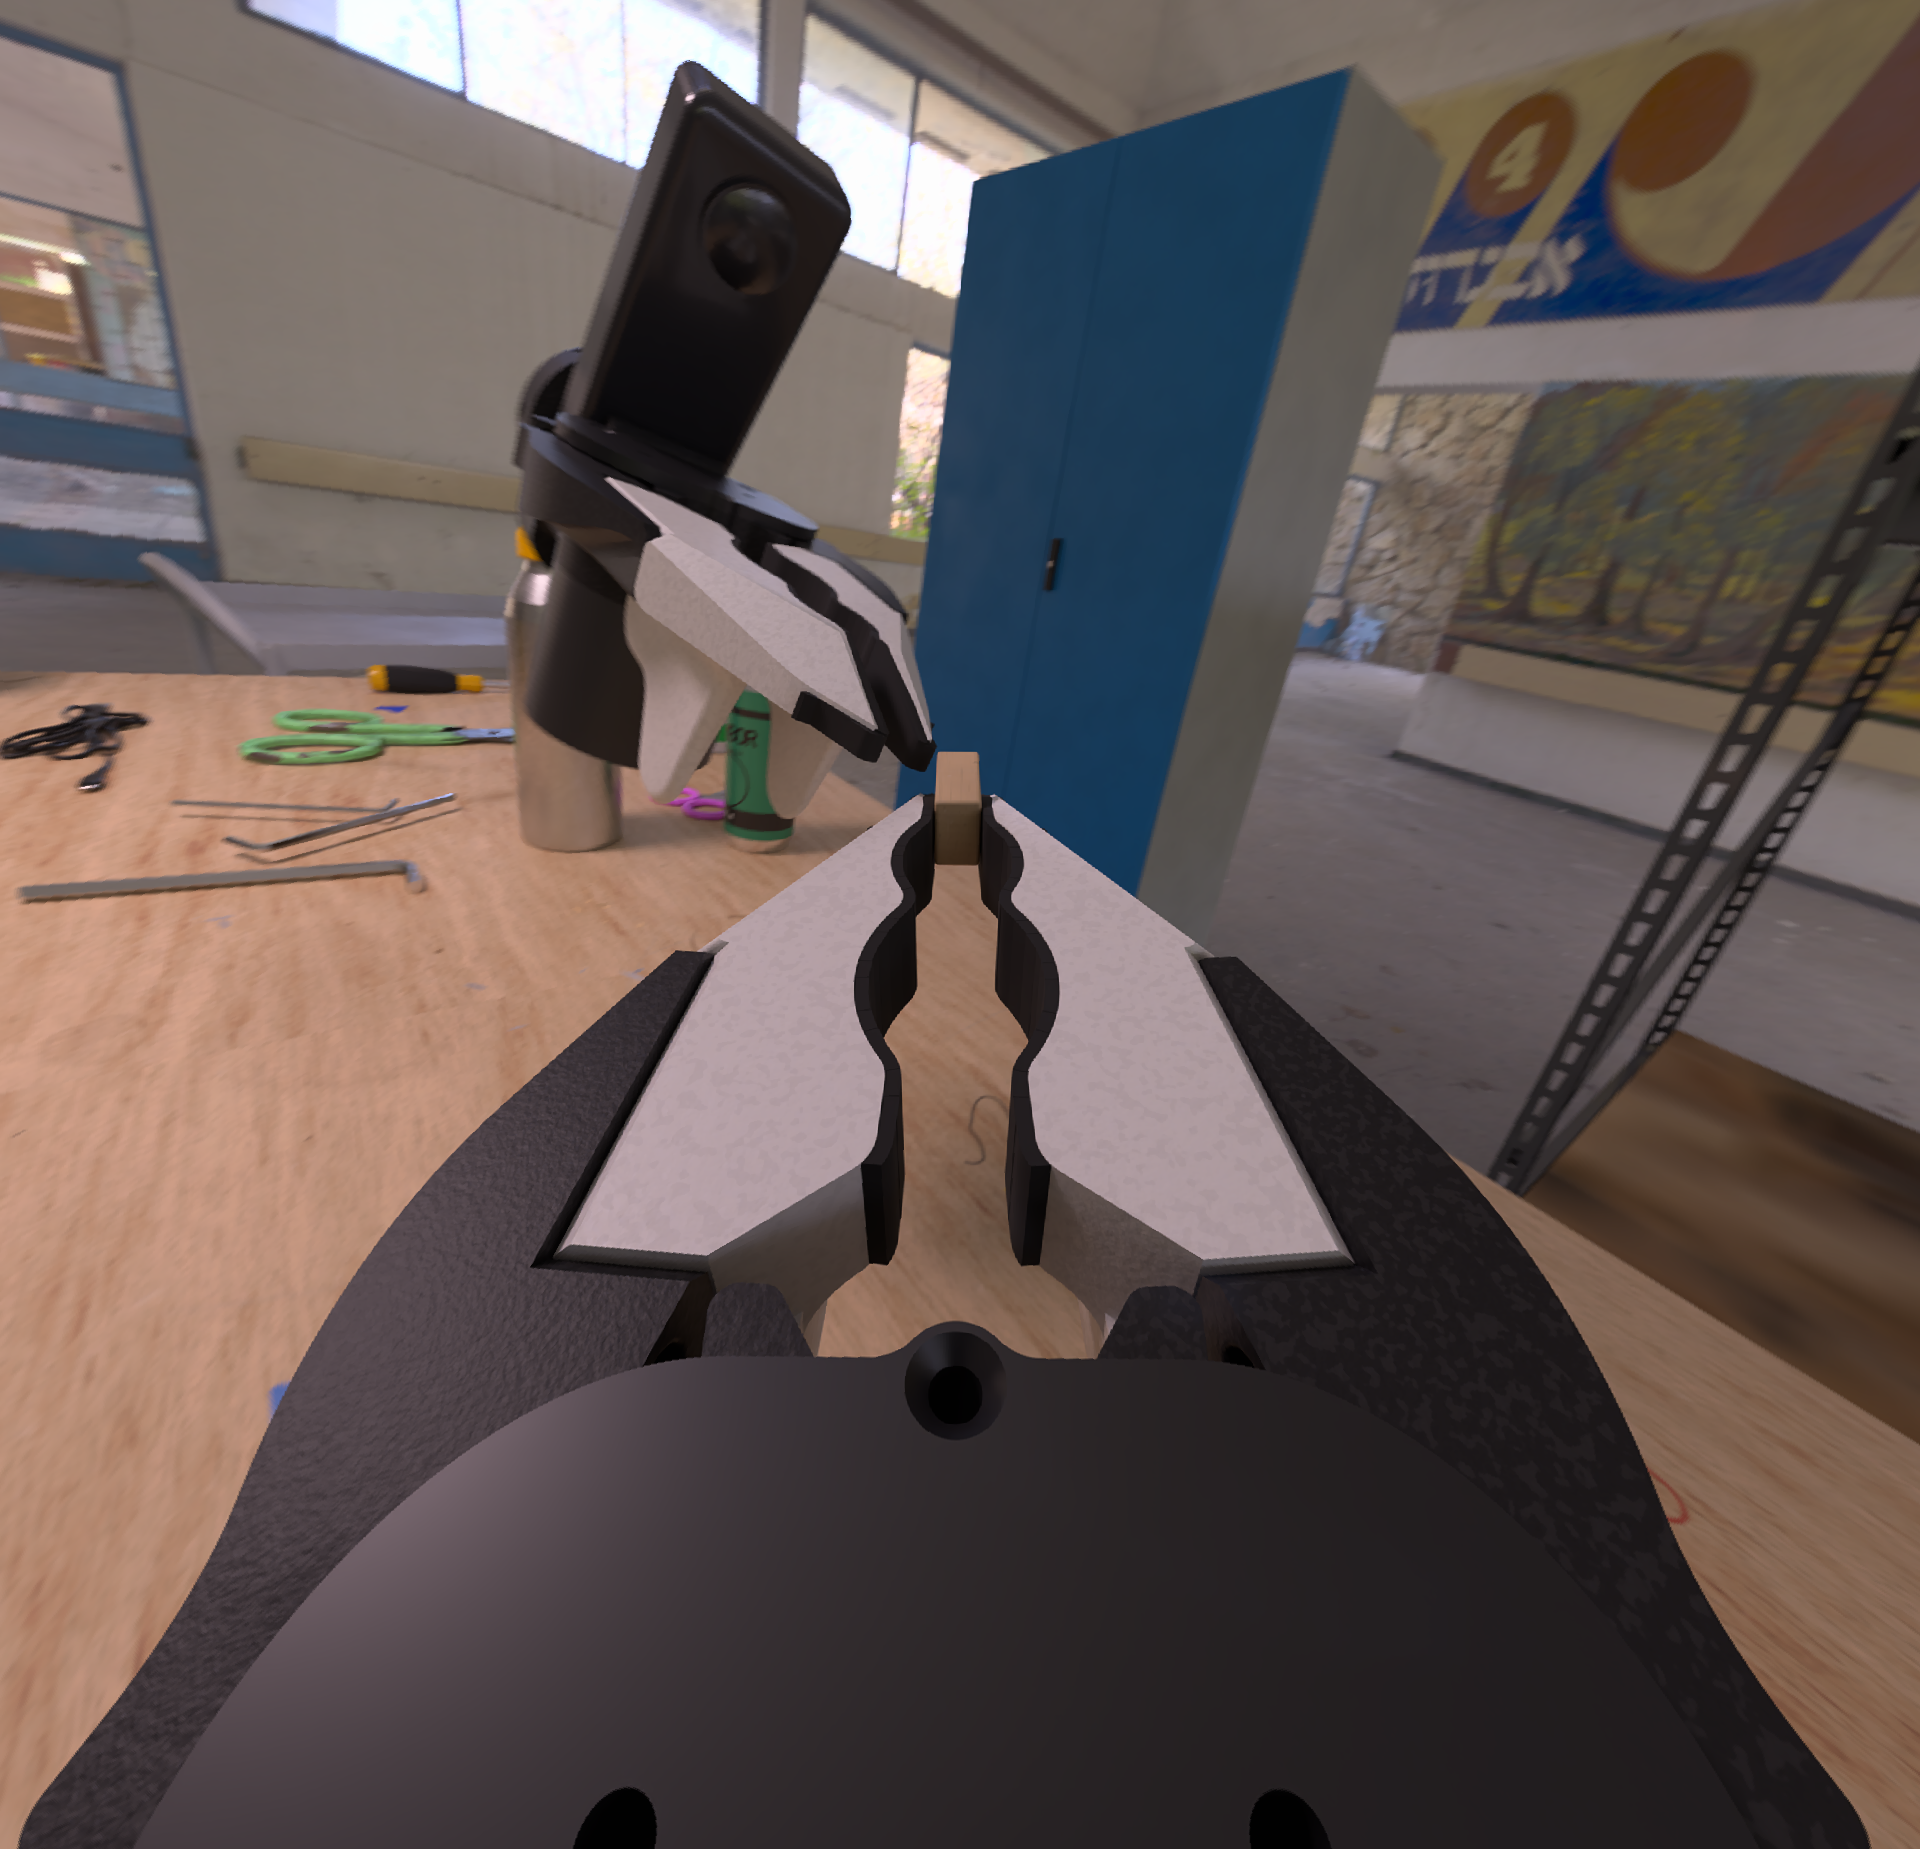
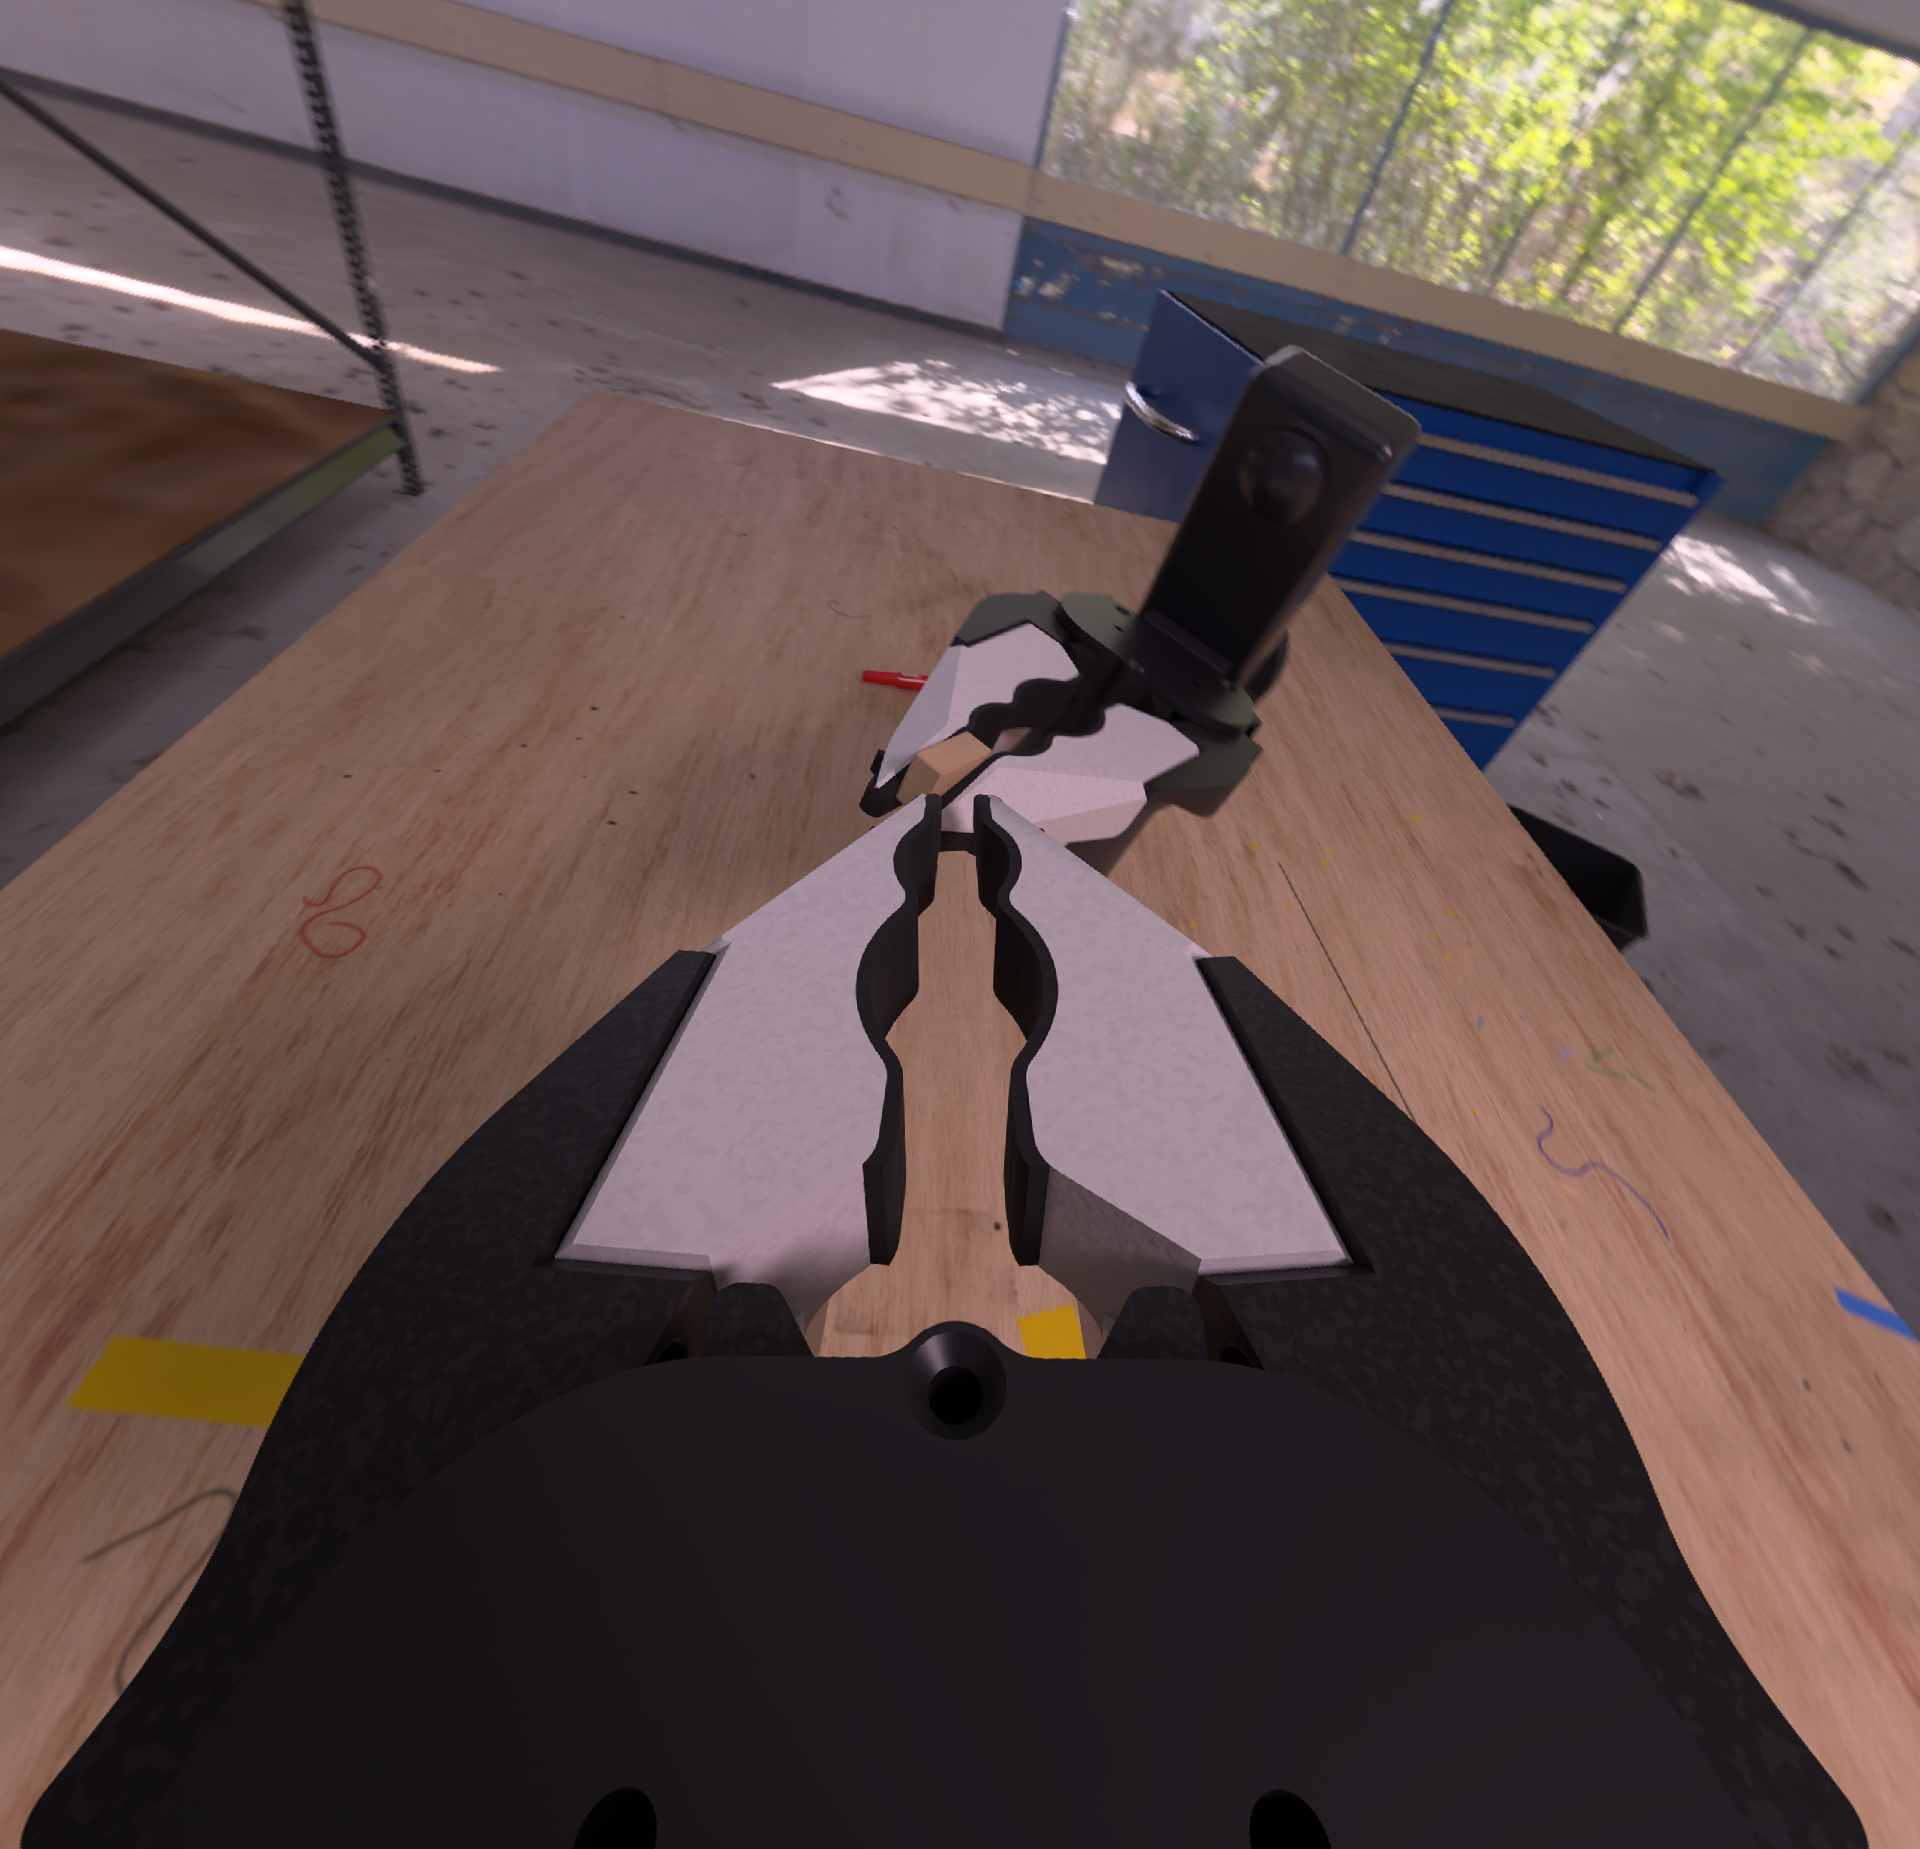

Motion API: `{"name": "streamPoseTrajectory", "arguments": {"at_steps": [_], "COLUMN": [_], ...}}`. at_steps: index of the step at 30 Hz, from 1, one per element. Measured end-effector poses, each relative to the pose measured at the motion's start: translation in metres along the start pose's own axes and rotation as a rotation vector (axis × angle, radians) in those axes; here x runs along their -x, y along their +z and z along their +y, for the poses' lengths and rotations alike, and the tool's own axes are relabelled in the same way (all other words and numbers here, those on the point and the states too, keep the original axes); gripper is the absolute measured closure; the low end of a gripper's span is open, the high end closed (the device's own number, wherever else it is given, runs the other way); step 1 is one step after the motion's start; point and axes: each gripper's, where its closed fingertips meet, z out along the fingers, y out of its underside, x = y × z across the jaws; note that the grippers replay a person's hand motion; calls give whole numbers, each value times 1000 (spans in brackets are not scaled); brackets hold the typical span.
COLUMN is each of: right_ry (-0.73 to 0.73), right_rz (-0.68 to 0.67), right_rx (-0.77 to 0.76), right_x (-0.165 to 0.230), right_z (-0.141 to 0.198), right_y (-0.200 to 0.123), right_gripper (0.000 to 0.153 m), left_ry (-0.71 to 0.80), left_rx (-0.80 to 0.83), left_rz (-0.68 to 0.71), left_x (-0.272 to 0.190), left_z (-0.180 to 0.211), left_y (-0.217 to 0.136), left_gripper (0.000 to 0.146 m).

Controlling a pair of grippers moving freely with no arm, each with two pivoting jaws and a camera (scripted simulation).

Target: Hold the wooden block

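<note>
A small light wooden block (image 1: 957, 825) is pinched between the tips of my left gripper (image 1: 957, 807), held above the wooden table (image 1: 312, 1124). In the right wrist view the same block (image 2: 948, 760) sits in the tips of the left gripper (image 2: 909, 776), tilted. My right gripper (image 2: 956, 812) has its jaws a narrow gap apart with nothing between them, its tips just short of the block. In the left wrist view the right gripper (image 1: 906, 750) comes down from the upper left, its tips right beside the block's top.
A steel bottle (image 1: 566, 760), a green can (image 1: 753, 781), green scissors (image 1: 343, 737), hex keys (image 1: 312, 823) and a screwdriver (image 1: 421, 679) lie at the far left. A tall blue cabinet (image 1: 1122, 449) stands past the table edge. A red pen (image 2: 894, 677) and a blue drawer unit (image 2: 1507, 573) are beyond.
</note>
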Motion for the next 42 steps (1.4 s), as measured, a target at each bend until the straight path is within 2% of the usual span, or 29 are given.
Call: {"name": "streamPoseTrajectory", "arguments": {"at_steps": [5, 8, 16, 21, 23, 24, 25, 27, 29, 31, 33, 36, 38, 42], "right_ry": [34, 52, -3, -19, -36, -14, 21, -10, 64, 196, 216, 120, 90, 80], "right_rz": [125, 154, 287, 391, 520, 541, 518, 592, 563, 429, 368, 389, 396, 385], "right_rx": [63, 98, 212, 269, 333, 352, 329, 299, 197, 43, -64, 10, 63, 60], "right_x": [-5, -6, -10, -22, -39, -44, -46, -54, -51, -40, -30, -21, -18, -16], "right_z": [14, 23, 35, 46, 59, 64, 64, 59, 54, 43, 34, 37, 42, 42], "right_y": [0, 0, 3, 4, -1, 1, 2, -7, -16, -19, -22, -17, -12, -10], "right_gripper": [153, 153, 153, 153, 153, 153, 153, 153, 153, 153, 153, 153, 147, 146], "left_ry": [41, 55, 76, 55, 65, 112, 161, 145, 182, 234, 276, 310, 317, 322], "left_rx": [30, 70, 164, 144, 209, 282, 306, 196, 235, 216, 182, 177, 178, 176], "left_rz": [-123, -162, -233, -292, -212, -215, -290, -364, -389, -428, -474, -494, -488, -468], "left_x": [10, 14, 22, 31, 20, 23, 32, 43, 45, 44, 47, 48, 47, 44], "left_z": [9, 16, 27, 33, 48, 57, 57, 45, 50, 45, 37, 32, 30, 29], "left_y": [-8, -10, -16, -23, -7, 2, 4, -7, -9, -8, -11, -13, -11, -8], "left_gripper": [139, 139, 139, 139, 139, 139, 139, 139, 139, 139, 139, 139, 139, 139]}}
